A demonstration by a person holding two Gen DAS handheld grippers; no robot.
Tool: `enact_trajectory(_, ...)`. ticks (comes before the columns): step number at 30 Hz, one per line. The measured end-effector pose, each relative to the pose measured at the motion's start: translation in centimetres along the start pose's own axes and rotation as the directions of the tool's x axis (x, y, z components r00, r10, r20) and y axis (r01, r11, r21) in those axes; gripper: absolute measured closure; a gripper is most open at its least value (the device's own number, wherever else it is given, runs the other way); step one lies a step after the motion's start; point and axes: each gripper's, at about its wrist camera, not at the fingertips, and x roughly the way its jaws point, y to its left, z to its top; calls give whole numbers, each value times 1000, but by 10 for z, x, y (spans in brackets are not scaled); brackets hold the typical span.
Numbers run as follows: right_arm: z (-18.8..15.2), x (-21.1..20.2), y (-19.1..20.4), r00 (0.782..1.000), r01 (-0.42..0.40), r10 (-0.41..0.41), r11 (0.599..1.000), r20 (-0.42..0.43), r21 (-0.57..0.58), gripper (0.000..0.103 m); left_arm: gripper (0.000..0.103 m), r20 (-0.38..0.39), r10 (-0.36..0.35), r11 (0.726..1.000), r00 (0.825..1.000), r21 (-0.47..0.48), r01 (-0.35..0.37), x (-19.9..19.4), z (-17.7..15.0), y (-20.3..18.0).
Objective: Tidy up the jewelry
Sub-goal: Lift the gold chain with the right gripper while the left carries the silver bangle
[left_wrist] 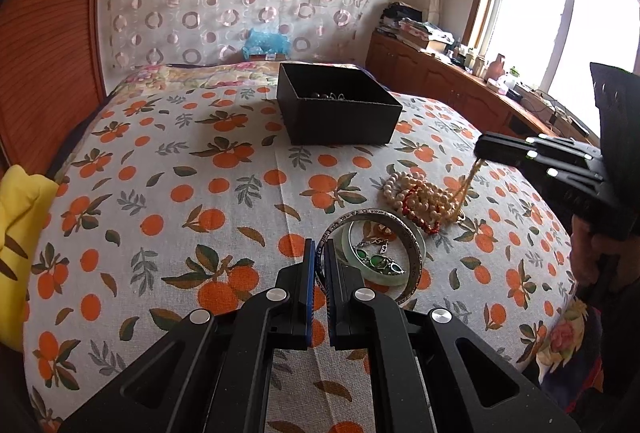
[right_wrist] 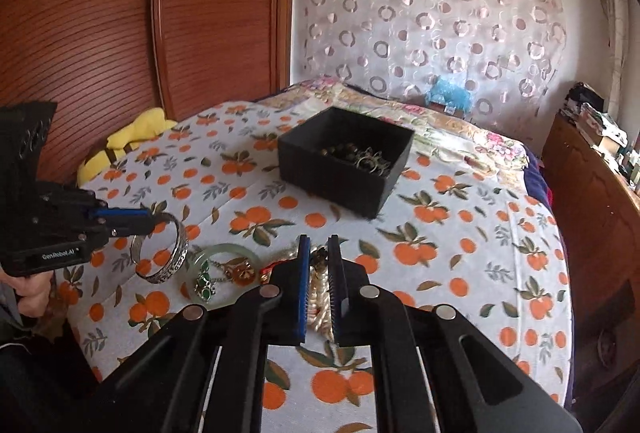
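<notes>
My left gripper point(left_wrist: 319, 247) point(right_wrist: 154, 219) is shut on the near rim of a silver bangle point(left_wrist: 404, 229) point(right_wrist: 178, 253), which rests on the orange-print bedspread. A pale jade bangle point(left_wrist: 382, 279) point(right_wrist: 224, 251) and a green pendant necklace point(left_wrist: 376, 259) point(right_wrist: 206, 283) lie inside and beside it. My right gripper point(left_wrist: 480, 152) point(right_wrist: 319, 243) is shut on strands of a pearl necklace point(left_wrist: 472, 177) point(right_wrist: 320, 297), lifting them from the pearl pile point(left_wrist: 416, 193), which a red bead bracelet point(left_wrist: 420, 223) tangles with. The open black box point(left_wrist: 336, 109) point(right_wrist: 344, 169) farther back holds dark beads and metal pieces.
A yellow cushion point(left_wrist: 20, 217) point(right_wrist: 136, 131) lies at the bed's left edge by the wooden panel point(right_wrist: 100, 33). A wooden cabinet point(left_wrist: 440, 81) with clutter runs under the window on the right. A person's hand point(left_wrist: 588, 257) point(right_wrist: 32, 293) grips each handle.
</notes>
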Motion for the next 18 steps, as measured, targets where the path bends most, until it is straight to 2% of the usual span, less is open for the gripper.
enact_trajectory(9,21,-23,-10,998,7,-7,1000,59,-6,93,99,9,-2,1000,1000,2,2,-2,3,-4)
enact_trajectory(18,58,-46,-10,992,42,-36,998,124,-49,93,99,59,-6,1000,998,11,6,-9,28,-8)
